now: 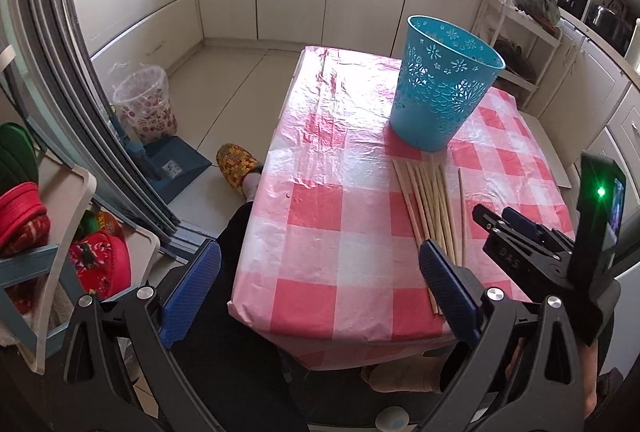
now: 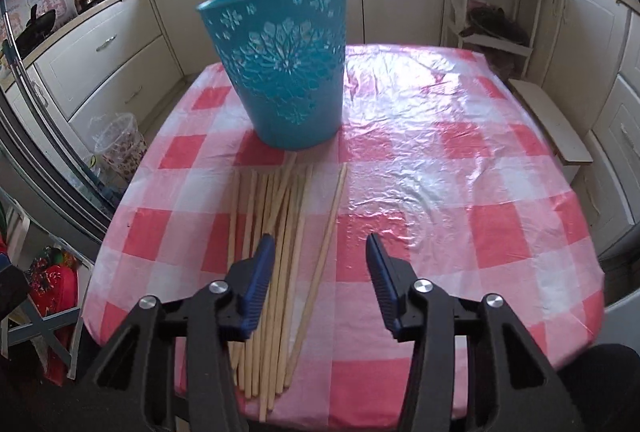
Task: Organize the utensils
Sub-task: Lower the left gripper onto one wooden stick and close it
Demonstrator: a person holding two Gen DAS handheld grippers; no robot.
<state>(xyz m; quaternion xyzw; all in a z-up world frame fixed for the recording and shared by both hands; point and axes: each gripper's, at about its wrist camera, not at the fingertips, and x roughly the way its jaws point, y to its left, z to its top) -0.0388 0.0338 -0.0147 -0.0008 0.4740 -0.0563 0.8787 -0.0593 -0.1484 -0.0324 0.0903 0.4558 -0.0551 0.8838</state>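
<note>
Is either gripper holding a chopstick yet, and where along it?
No. Left gripper and right gripper are both open and empty above the chopsticks lying on the table.

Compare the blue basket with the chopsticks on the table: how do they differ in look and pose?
The blue basket stands upright; the chopsticks lie flat. The basket is wide, teal, patterned plastic; the chopsticks are thin, plain, pale sticks. The basket is one item; the chopsticks are many. Both rest on the checked table.

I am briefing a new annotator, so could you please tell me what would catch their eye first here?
The turquoise perforated basket stands upright mid-table on the pink checked tablecloth. Just in front of it lies a loose bundle of wooden chopsticks, one stick slightly apart. The right gripper hangs open above them.
</note>
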